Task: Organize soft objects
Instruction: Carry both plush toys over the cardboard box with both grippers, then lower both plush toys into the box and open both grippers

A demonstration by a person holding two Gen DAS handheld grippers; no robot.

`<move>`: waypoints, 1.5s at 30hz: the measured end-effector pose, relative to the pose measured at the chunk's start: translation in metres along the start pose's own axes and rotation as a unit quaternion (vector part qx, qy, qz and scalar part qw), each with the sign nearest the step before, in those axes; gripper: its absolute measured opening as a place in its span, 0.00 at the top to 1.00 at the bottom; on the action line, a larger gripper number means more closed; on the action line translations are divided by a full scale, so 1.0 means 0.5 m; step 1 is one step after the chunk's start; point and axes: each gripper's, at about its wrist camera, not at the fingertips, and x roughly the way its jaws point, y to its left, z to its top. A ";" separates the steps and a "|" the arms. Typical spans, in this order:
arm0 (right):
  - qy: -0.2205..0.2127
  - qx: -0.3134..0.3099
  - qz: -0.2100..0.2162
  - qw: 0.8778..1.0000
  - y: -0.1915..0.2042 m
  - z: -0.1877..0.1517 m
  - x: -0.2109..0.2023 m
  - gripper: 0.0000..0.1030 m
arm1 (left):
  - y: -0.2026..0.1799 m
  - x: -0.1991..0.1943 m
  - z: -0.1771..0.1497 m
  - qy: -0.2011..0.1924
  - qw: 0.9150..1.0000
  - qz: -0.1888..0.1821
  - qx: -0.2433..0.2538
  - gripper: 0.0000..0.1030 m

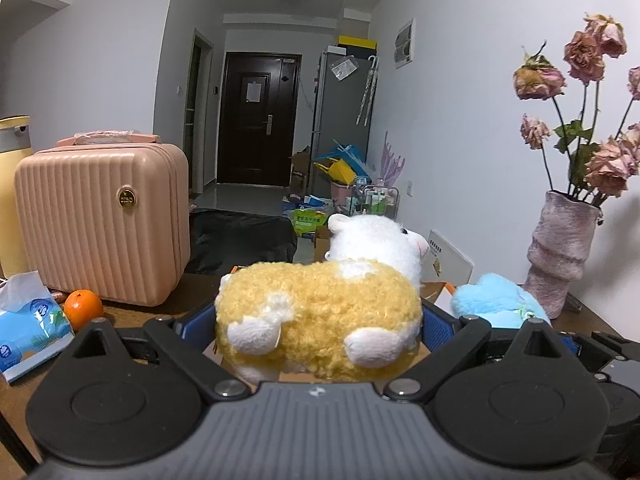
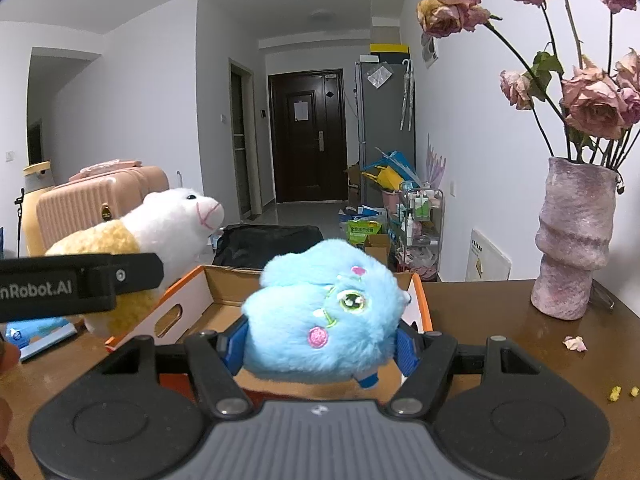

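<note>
A yellow and white plush sheep (image 1: 320,312) fills the middle of the left wrist view, and my left gripper (image 1: 318,322) is shut on its body, blue pads pressed into both flanks. The right wrist view shows a fluffy blue plush toy (image 2: 324,320) squeezed between the blue pads of my right gripper (image 2: 322,344). Both toys hang over an open cardboard box (image 2: 192,304) with an orange rim. The sheep (image 2: 160,232) sits left of the blue toy, and the blue toy (image 1: 496,300) shows at the sheep's right.
A pink ribbed suitcase (image 1: 104,224) stands at the left, with an orange (image 1: 83,309) and a blue tissue pack (image 1: 30,320) in front of it. A mauve vase (image 2: 576,240) of dried roses stands on the brown table (image 2: 500,308) at the right. Petals (image 2: 575,343) lie nearby.
</note>
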 end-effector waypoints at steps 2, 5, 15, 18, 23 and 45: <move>0.001 -0.001 -0.001 1.000 -0.003 0.005 0.014 0.33 | 0.001 0.014 0.003 0.001 1.000 0.002 0.000 0.04; 0.007 -0.004 -0.001 1.000 -0.008 0.014 0.034 0.33 | 0.001 0.037 0.007 0.005 1.000 0.008 -0.001 0.04; 0.030 -0.006 -0.004 1.000 -0.024 0.028 0.098 0.33 | 0.014 0.108 0.015 0.018 0.999 0.030 -0.003 0.04; 0.037 -0.005 -0.001 0.999 -0.029 0.034 0.114 0.33 | 0.018 0.127 0.017 0.023 0.999 0.036 -0.002 0.04; 0.049 -0.009 -0.005 0.999 -0.032 0.037 0.142 0.33 | 0.023 0.158 0.019 0.035 0.998 0.047 0.001 0.04; 0.083 -0.011 -0.024 0.996 -0.039 0.033 0.209 0.01 | 0.064 0.247 -0.001 0.102 0.993 0.059 -0.018 0.00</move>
